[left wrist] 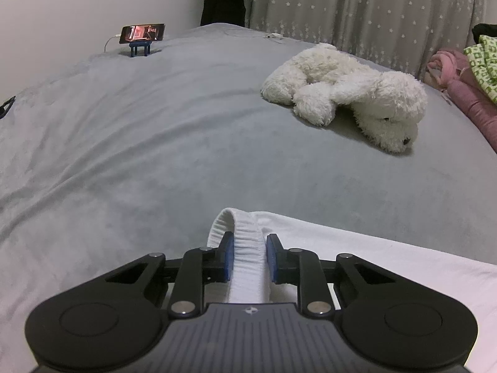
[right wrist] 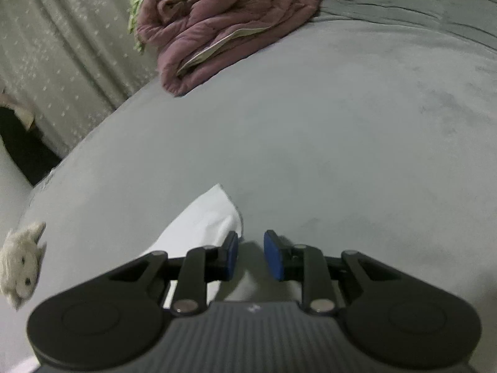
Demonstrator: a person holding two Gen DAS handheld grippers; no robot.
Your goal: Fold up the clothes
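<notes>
The left claw is clamped on the ribbed band of a white garment, which lies spread on the grey bed. The right claw stands apart, gripping nothing, just beside a corner of that garment. Farther off lie a white plush dog, a folded purple quilt and a phone on a stand.

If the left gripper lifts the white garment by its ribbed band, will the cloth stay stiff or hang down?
The white garment will probably hang limp: it lies flat on the grey bed cover. The ribbed band already bends in a soft loop between the left gripper pads, so it may stretch. It looks thin, likely light.
</notes>
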